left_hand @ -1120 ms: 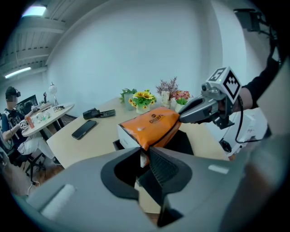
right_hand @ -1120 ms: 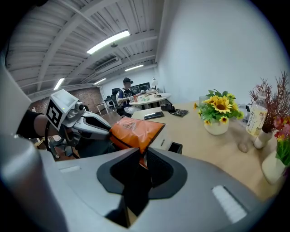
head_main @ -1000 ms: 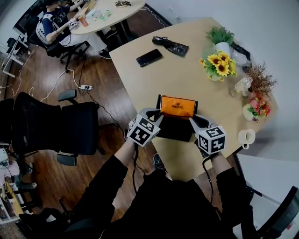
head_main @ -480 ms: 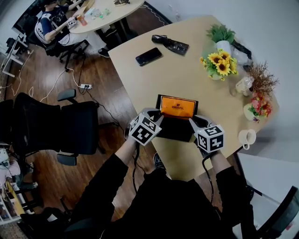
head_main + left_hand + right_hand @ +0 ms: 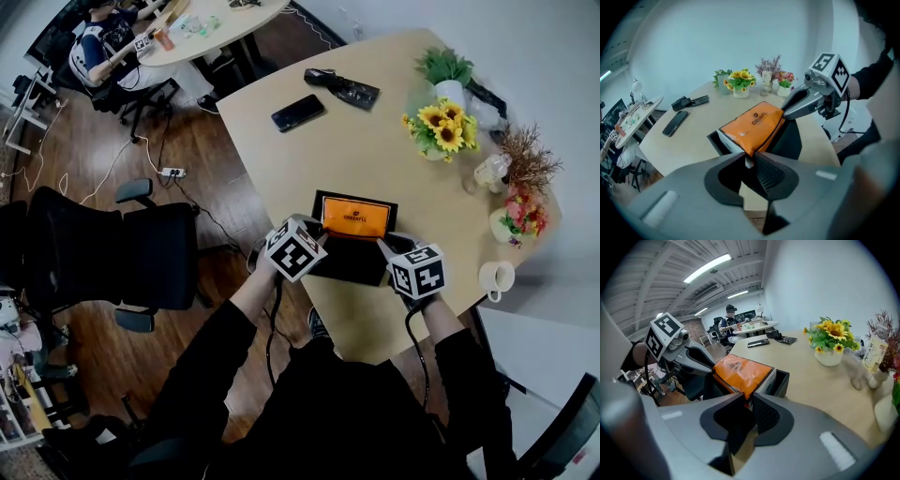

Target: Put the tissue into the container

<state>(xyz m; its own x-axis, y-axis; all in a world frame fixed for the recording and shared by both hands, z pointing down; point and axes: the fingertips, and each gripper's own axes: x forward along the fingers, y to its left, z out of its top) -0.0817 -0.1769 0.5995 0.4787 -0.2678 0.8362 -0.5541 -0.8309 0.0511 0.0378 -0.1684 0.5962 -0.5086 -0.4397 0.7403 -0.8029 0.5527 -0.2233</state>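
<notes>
**Left gripper (image 5: 749, 159) and right gripper (image 5: 748, 401) edged inward; tissue pack (image 5: 355, 217) barely shifted**

Compared with a second earlier, both grippers are seen slightly closer together and nearer the container (image 5: 349, 264), while the pack is hardly displaced. The pack is pinched at opposite ends, each gripper's fingers pressed shut on an edge. It is held over the far side of the open black container on the worktop (image 5: 375, 141), presumably so it can be lowered in evenly.
</notes>
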